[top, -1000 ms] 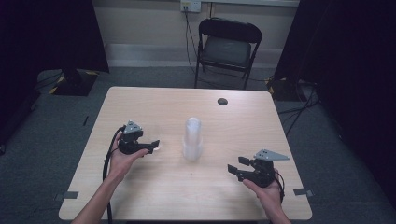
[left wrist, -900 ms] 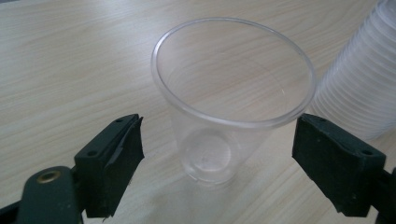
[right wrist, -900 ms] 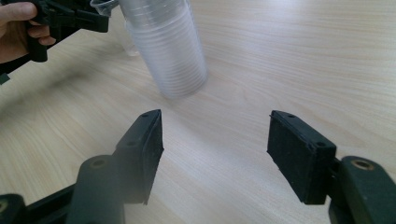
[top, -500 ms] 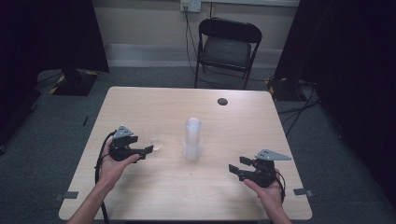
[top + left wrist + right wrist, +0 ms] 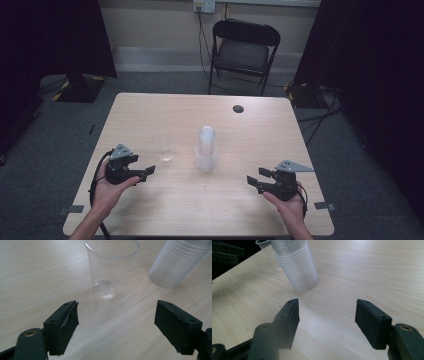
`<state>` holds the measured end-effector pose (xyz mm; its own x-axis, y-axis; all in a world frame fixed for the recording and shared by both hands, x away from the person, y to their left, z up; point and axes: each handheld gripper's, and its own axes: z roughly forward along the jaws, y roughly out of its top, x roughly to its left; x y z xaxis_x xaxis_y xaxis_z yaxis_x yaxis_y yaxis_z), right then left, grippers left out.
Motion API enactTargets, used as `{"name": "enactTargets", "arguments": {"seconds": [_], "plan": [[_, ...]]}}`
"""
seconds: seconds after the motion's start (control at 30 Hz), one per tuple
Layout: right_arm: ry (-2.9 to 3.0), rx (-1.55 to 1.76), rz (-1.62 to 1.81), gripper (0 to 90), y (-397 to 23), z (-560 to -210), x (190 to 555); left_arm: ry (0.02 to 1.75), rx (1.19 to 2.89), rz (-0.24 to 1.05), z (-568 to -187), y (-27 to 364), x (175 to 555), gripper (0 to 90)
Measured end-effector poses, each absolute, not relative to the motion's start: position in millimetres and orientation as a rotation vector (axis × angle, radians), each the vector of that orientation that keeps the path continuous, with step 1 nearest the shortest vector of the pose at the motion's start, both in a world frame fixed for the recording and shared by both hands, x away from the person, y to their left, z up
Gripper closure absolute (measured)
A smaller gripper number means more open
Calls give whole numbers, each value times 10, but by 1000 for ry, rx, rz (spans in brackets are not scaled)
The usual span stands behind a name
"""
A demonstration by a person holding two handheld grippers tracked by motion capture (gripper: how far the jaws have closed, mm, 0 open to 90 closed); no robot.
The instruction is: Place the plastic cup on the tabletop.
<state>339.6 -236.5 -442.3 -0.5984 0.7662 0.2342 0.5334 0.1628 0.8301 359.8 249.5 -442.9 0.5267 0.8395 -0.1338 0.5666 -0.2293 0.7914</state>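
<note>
A single clear plastic cup [image 5: 165, 150] [image 5: 110, 267] stands upright on the wooden table [image 5: 150, 110]. To its right stands a tall stack of clear cups [image 5: 206, 150] [image 5: 178, 262] [image 5: 297, 265]. My left gripper [image 5: 148, 171] [image 5: 116, 325] rests a short way to the left of the single cup and points at it. Its jaws are open and have just been closing a little, with nothing between them. My right gripper [image 5: 252, 180] [image 5: 327, 320] is open and empty near the table's front right, aimed at the stack.
A small black round disc [image 5: 238, 108] lies in the tabletop at the back right. A black folding chair [image 5: 243, 50] stands behind the table. Bare wood lies between the two grippers along the front edge.
My left gripper has drawn back to the left and toward the front edge, away from the single cup, which stays standing. The right gripper has not moved.
</note>
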Motion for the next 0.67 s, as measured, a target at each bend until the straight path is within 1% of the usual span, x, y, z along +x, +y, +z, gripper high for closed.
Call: {"name": "enactTargets", "arguments": {"seconds": [0.23, 0.37, 0.47, 0.67], "plan": [[2196, 1282, 1399, 359, -2371, -4462, 3400, 1156, 1936, 377, -4452, 2377, 3320, 202], [2190, 1283, 1393, 359, -2381, -4464, 3392, 1112, 1933, 384, -4472, 2363, 3173, 202], [2195, 1285, 1380, 356, -2393, -4483, 3397, 1114, 1910, 389, -4535, 2365, 3132, 202], [2197, 1276, 1340, 345, -2390, -4517, 3407, 1116, 1918, 389, -4638, 2394, 3142, 202]]}}
